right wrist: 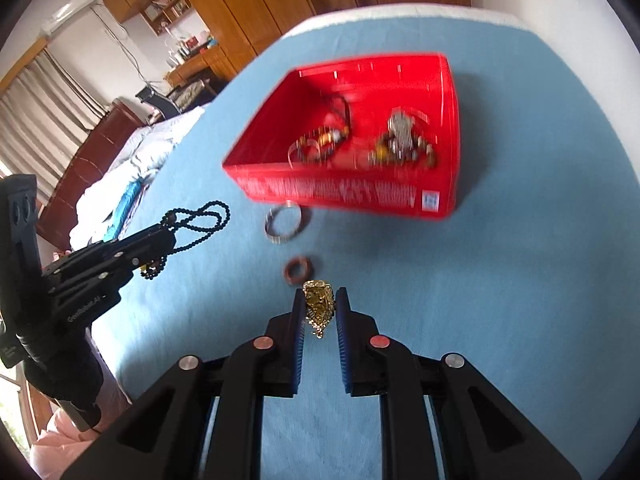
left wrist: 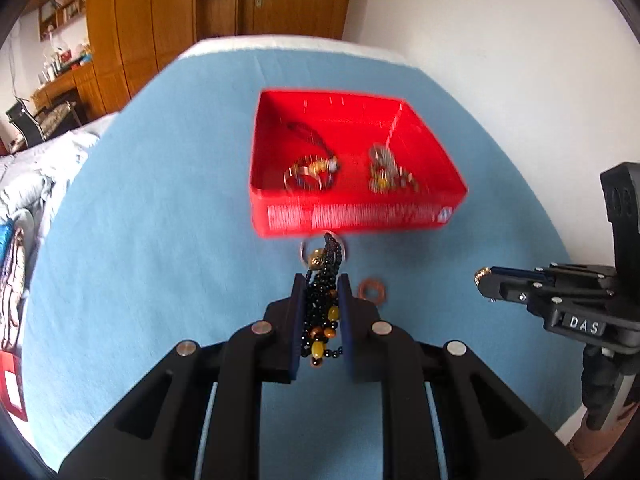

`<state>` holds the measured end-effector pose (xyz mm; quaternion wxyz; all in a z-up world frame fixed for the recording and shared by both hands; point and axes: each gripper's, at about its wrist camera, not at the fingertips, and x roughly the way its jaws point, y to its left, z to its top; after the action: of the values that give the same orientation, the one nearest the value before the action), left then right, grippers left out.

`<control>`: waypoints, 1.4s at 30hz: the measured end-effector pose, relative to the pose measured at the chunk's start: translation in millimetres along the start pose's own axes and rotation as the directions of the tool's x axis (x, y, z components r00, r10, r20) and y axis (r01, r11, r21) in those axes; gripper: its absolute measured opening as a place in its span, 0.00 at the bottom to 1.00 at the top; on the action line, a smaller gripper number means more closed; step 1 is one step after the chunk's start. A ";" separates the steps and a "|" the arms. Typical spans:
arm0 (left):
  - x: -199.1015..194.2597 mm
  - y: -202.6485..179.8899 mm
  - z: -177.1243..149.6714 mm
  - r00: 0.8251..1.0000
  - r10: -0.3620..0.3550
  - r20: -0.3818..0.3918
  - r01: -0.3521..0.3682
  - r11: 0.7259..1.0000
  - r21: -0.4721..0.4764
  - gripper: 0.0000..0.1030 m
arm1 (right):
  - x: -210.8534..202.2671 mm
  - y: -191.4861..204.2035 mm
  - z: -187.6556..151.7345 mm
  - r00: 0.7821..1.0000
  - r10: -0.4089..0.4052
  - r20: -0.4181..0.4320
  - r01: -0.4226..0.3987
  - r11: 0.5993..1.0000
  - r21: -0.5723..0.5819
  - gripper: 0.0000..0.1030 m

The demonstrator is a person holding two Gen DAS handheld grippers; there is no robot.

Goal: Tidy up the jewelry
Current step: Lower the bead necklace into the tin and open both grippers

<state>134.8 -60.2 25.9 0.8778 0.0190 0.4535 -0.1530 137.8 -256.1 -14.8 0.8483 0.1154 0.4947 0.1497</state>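
Note:
A red box (left wrist: 352,216) stands on the blue cloth and holds several pieces of jewelry; it also shows in the right wrist view (right wrist: 344,194). My left gripper (left wrist: 322,280) is shut on a black bead necklace (left wrist: 322,304) with yellow and amber beads, held above the cloth just in front of the box. The necklace's loops hang from that gripper in the right wrist view (right wrist: 200,222). My right gripper (right wrist: 319,294) is shut on a gold ornament (right wrist: 318,308). A silver bangle (right wrist: 282,222) and a brown ring (right wrist: 298,269) lie on the cloth before the box.
The blue cloth (left wrist: 160,200) covers a rounded table. The brown ring (left wrist: 370,289) lies right of my left gripper's fingertips. My right gripper (left wrist: 486,282) reaches in from the right. A bed with bedding (right wrist: 120,184) lies left, wooden wardrobes behind, a white wall right.

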 end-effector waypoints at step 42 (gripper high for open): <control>173.3 6.3 157.0 0.997 -0.008 -0.078 0.001 0.997 -0.079 0.52 | 111.7 -68.7 171.6 0.995 -0.083 0.058 0.076 0.990 0.118 0.18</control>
<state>354.6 -124.8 -21.4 0.8590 -0.0109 0.4935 -0.1360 349.4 -286.9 -45.2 0.8606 0.1494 0.4797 0.0832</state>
